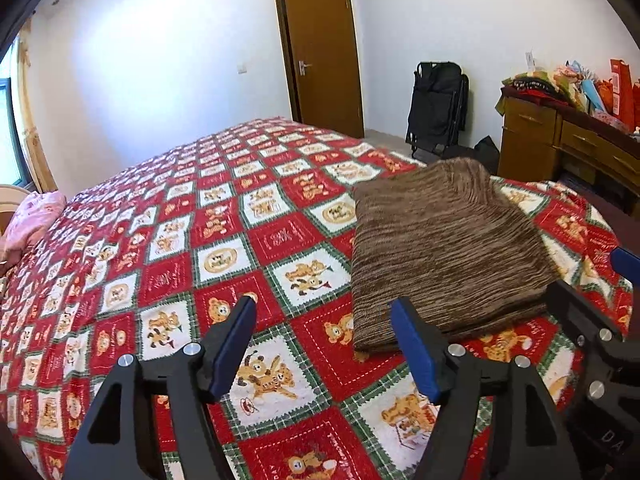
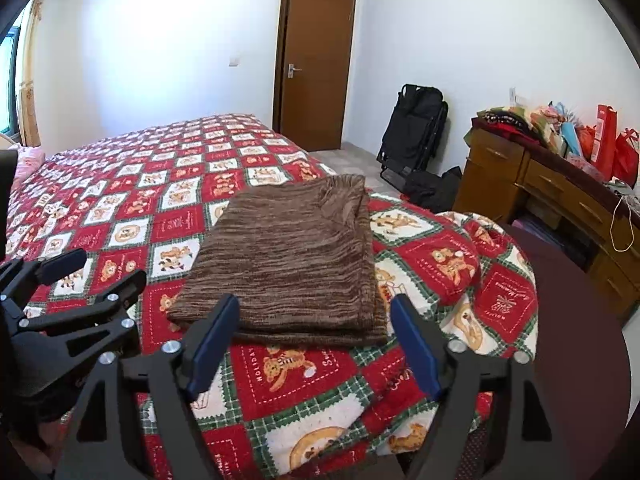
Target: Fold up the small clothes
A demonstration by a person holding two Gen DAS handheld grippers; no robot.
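A brown striped knit garment lies folded into a flat rectangle on the red, white and green bear-print quilt near the bed's near corner. My left gripper stands open over bare quilt just left of the garment's near edge, with nothing between its blue pads. My right gripper is open too, its fingers astride the garment's near edge without touching it. Each gripper shows at the side of the other's view: the right one and the left one.
A pink cloth lies at the bed's far left. Beyond the bed are a brown door, a folded black stroller and a wooden dresser piled with clothes and bags. A dark maroon surface borders the bed's right corner.
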